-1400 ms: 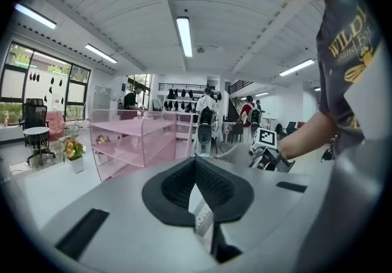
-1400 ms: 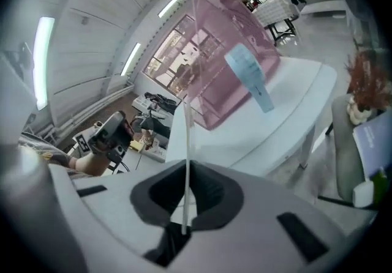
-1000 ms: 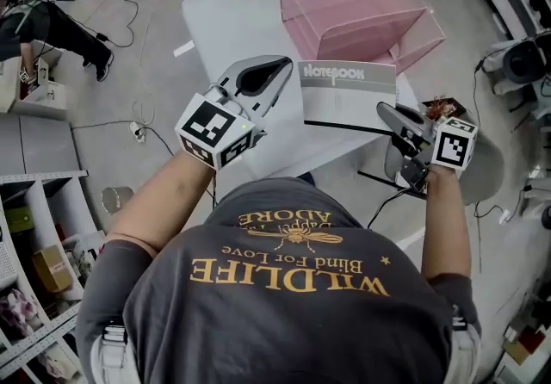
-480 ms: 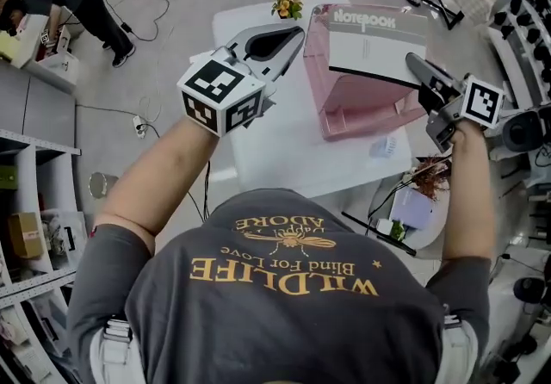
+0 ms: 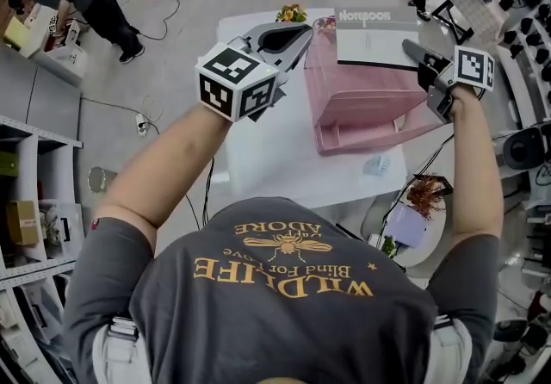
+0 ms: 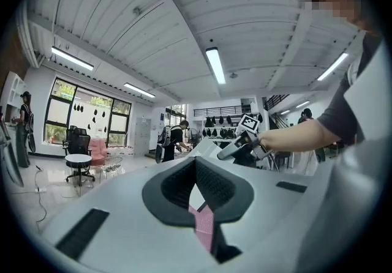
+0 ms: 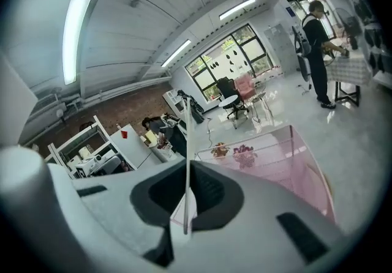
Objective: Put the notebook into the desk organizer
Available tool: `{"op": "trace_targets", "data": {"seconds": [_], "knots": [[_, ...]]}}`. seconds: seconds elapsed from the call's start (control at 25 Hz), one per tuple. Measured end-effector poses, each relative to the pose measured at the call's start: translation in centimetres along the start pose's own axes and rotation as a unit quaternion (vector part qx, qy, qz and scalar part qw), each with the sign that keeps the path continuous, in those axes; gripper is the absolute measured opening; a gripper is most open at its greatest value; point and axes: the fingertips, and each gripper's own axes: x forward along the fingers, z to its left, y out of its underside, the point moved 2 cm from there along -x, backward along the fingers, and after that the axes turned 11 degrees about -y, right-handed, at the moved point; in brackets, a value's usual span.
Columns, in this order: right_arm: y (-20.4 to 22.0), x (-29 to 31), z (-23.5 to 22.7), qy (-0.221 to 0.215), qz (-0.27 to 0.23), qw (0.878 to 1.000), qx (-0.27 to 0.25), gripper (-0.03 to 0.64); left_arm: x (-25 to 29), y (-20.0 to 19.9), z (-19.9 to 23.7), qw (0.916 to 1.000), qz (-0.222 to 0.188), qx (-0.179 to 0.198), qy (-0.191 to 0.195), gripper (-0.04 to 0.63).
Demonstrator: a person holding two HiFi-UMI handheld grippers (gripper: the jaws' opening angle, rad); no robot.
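Note:
In the head view my right gripper (image 5: 420,58) is shut on the right edge of the grey-and-white notebook (image 5: 376,36). The notebook hangs above the far part of the pink see-through desk organizer (image 5: 362,107), which stands on the white table (image 5: 267,150). From the right gripper view the notebook (image 7: 186,131) shows edge-on, clamped between the jaws of the right gripper (image 7: 187,171), with the organizer (image 7: 294,161) below. My left gripper (image 5: 297,34) hovers left of the organizer, shut and holding nothing. The left gripper (image 6: 197,171) looks toward the right gripper (image 6: 236,146).
A small flower pot (image 5: 291,12) stands at the table's far edge beside the organizer. A small pale item (image 5: 376,165) lies near the table's front right. A round side table with a dried plant (image 5: 426,197) sits to the right. Shelves (image 5: 26,193) are left; people stand further off.
The right gripper has carried the notebook from the table's near edge up and out over the organizer. The left gripper moved forward alongside, still shut.

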Motion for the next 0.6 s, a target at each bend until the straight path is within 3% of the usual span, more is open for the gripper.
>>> {"op": "trace_targets", "data": {"seconds": [0.36,0.6], "knots": [[2.5,2.4,-6.3,0.0,0.078,0.995,0.059,0.009,2.2,1.9,-0.8,0.9998,0.02,0.002,-0.006,0.0],[4.0,3.3,-9.8,0.074,0.145,0.986,0.024,0.012,2.5,1.9,-0.9,0.9996,0.025,0.0,-0.015,0.0]]}}
